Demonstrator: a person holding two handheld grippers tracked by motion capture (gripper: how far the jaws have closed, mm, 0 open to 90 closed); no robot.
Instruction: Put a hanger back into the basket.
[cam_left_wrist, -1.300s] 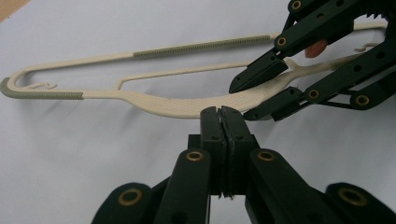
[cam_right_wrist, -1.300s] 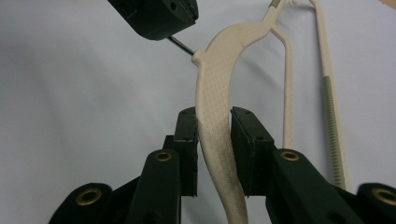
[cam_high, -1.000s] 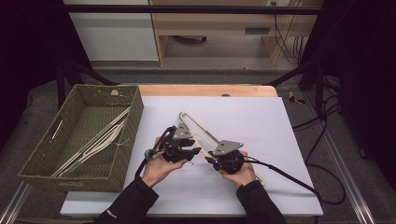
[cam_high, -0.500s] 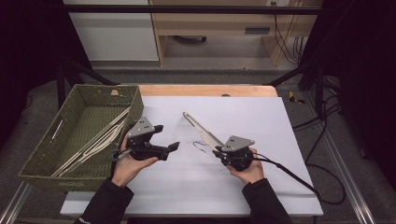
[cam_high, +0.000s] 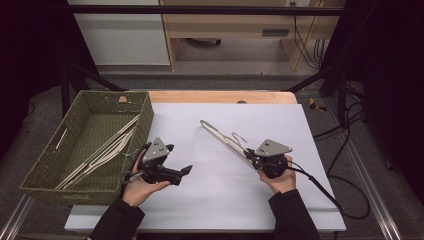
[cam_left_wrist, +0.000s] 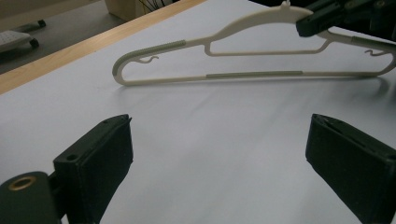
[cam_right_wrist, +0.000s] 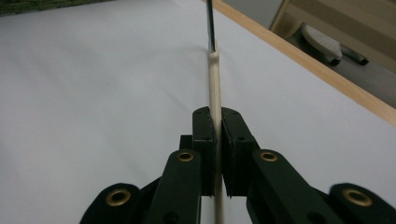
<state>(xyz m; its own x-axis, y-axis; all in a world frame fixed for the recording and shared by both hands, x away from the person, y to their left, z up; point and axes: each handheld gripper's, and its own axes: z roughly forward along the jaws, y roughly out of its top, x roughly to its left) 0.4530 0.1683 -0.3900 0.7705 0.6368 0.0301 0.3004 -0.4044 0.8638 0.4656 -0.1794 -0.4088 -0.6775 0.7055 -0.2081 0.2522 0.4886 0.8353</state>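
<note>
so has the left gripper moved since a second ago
Yes. The left gripper has drawn away from the hanger toward the basket, its jaws having just opened with nothing between them.

Green woven basket (cam_high: 142, 117) at the table's left, pale hangers (cam_high: 100, 152) inside; white sheet (cam_high: 210, 200); wooden table edge (cam_high: 220, 96)

A lab: black camera frame (cam_high: 200, 10), loose cables (cam_high: 305, 35)
</note>
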